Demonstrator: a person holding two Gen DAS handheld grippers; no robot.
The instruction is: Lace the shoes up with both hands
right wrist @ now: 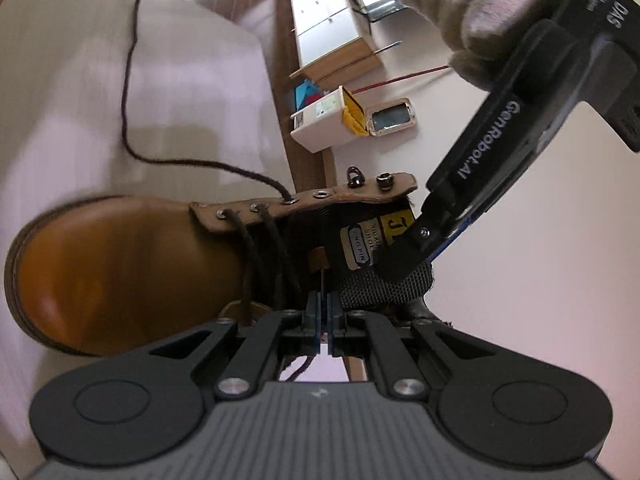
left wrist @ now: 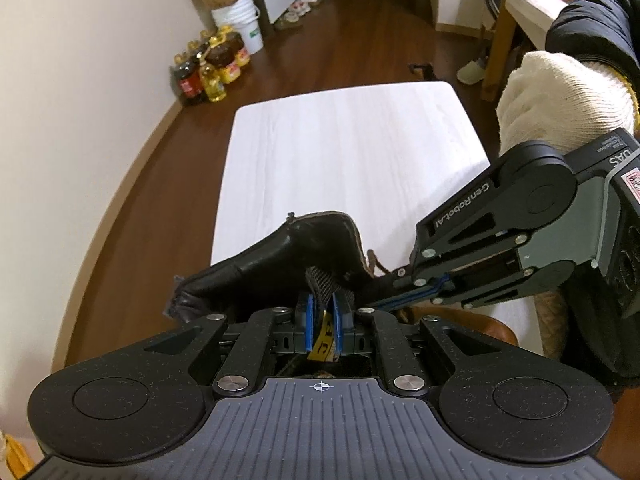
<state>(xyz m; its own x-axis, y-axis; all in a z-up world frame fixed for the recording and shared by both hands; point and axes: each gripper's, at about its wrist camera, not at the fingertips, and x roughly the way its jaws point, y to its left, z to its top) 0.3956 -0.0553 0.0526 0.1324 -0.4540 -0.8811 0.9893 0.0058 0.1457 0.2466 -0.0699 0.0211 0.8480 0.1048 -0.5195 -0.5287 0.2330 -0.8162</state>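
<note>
L gripper (left wrist: 323, 310) clamped on boot (right wrist: 120, 264) tongue (right wrist: 384, 280); R gripper (right wrist: 324, 312) jaws closed, lace (right wrist: 132, 92) by the tips, grip unclear.

Smooth, glossy tan leather on the boot (right wrist: 120, 264), with dull metal eyelets (right wrist: 288, 201). Matt pale wood-grain on the table (left wrist: 340, 152); coarse white knit on the glove (left wrist: 560, 96).

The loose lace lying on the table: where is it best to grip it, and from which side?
Probably grip the loose lace on the straight stretch lying flat on the white table, away from the boot. Come from above with the jaws across the cord: it is thin and flat there, with bare table on both sides.
</note>
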